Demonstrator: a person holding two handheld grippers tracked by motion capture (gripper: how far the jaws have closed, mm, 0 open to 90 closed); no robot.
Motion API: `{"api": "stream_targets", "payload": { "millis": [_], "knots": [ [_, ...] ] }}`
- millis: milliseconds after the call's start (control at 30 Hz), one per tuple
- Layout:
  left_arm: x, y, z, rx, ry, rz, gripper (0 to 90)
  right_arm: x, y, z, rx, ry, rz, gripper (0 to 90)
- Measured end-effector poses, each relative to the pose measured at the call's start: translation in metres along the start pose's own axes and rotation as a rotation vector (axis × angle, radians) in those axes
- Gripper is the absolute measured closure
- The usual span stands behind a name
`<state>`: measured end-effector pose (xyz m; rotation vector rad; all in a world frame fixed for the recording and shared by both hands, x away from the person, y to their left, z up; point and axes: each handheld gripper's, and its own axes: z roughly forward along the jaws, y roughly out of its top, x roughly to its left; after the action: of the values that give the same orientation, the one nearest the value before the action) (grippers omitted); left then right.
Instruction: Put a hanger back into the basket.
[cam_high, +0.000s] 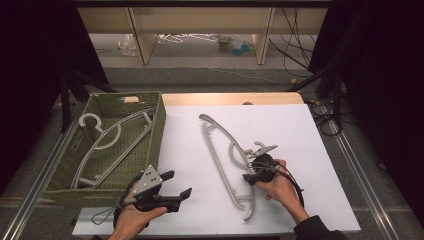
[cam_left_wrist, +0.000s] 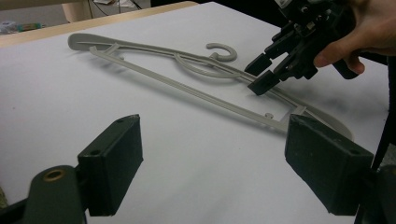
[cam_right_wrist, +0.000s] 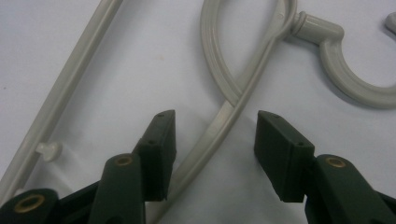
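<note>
Hanger being lined up for a pinch

The grey hanger (cam_right_wrist: 219, 126), lying flat on the tabletop, is being straddled by the right gripper (cam_right_wrist: 212, 154), jaws apart and untouching; light, stiff, slippery plastic is best gripped at that thin shoulder bar.

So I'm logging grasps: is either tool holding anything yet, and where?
Nothing yet. The right tool straddles the hanger's upper arm below the hook, pads not pressing. The left tool is open.

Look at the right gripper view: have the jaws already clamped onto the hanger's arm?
No. The hanger arm lies between the right gripper jaws, with a clear gap on the right side.
</note>
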<state>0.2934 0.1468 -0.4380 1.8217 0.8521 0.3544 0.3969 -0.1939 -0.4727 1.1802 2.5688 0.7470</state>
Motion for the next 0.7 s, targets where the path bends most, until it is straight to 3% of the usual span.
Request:
{"api": "stream_targets", "payload": {
  "millis": [67, 200, 267, 367, 533, 700],
  "knots": [
    [0.0, 0.0, 0.0, 0.003, 0.001, 0.003, 19.1, 0.002, 0.004, 0.001, 0.035, -0.003, 0.003, 48.7],
    [0.001, 0.0, 0.002, 0.016, -0.003, 0.007, 19.4, -0.001, 0.008, 0.003, 0.056, 0.002, -0.018, 49.1],
    [0.001, -0.001, 0.003, 0.023, -0.005, 0.011, 19.4, -0.001, 0.011, 0.002, 0.082, 0.005, -0.003, 51.7],
    [0.0, -0.001, 0.005, 0.014, -0.01, 0.01, 19.7, -0.002, 0.015, 0.003, 0.108, 0.005, -0.026, 54.6],
    [0.001, 0.0, 0.005, 0.026, -0.014, 0.016, 19.8, -0.007, 0.017, 0.003, 0.118, 0.009, -0.03, 63.1],
    [0.001, 0.0, 0.005, 0.023, -0.017, 0.022, 20.0, -0.015, 0.017, 0.002, 0.12, 0.031, -0.001, 71.9]
  ]
}}
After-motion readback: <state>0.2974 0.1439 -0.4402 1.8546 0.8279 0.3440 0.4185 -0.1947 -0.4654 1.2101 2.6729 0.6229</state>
